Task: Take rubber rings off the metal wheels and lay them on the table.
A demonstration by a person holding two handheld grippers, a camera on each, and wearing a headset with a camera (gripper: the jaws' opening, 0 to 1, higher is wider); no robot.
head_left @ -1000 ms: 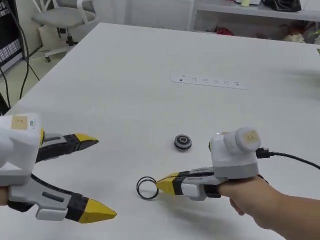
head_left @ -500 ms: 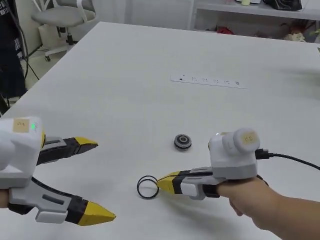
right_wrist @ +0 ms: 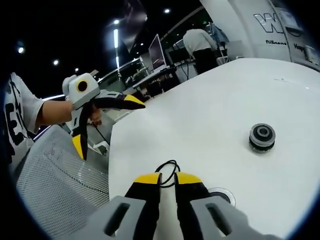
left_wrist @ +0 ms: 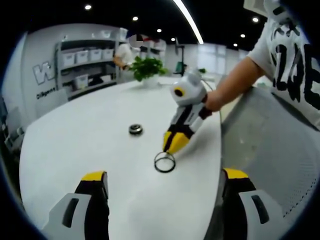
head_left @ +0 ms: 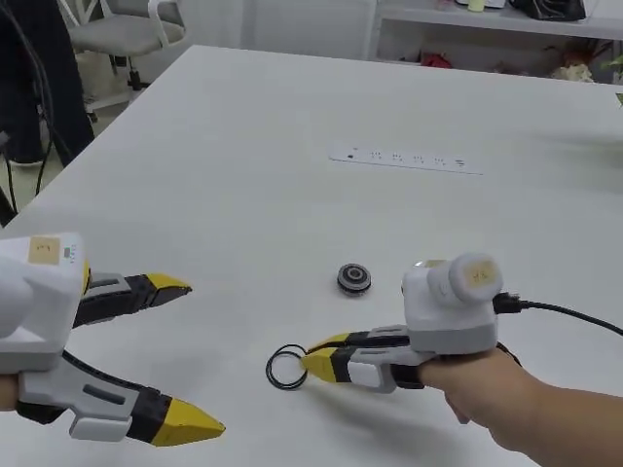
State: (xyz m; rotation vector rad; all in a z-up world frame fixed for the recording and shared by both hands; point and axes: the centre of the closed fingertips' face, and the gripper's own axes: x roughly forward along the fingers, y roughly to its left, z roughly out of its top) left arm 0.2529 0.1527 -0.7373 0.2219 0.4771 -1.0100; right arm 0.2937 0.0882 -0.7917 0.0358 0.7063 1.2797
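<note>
The metal wheel (head_left: 354,278) sits by itself on the white table (head_left: 234,146). The rubber ring (head_left: 285,367) lies flat on the table. It is a bit nearer the person than the wheel is, and off to the wheel's left. The ring and the wheel are apart, not touching.

The right gripper (head_left: 310,362) is low over the table, nearer the person than the wheel, and it points left. Its jaws are close together, with just a thin gap. In the right gripper view the near edge of the ring goes in between the two yellow tips, so it looks pinched there. The rest of the ring pokes out past the tips, away from the hand.

The left gripper (head_left: 200,355) is far to the left of the wheel, well apart from the wheel and the ring. Its jaws are wide apart and hold nothing. They point across toward the ring.

The ring is round, so it has no long side to line up with. It looks to be down on the table, so I think this ring is almost done. The right jaws need to open and pull straight back toward the hand, or the ring may drag along.

The wheel has a dark band around it. That may be one more ring, but it is too small to tell. The right gripper is much nearer the wheel than the left one.
</note>
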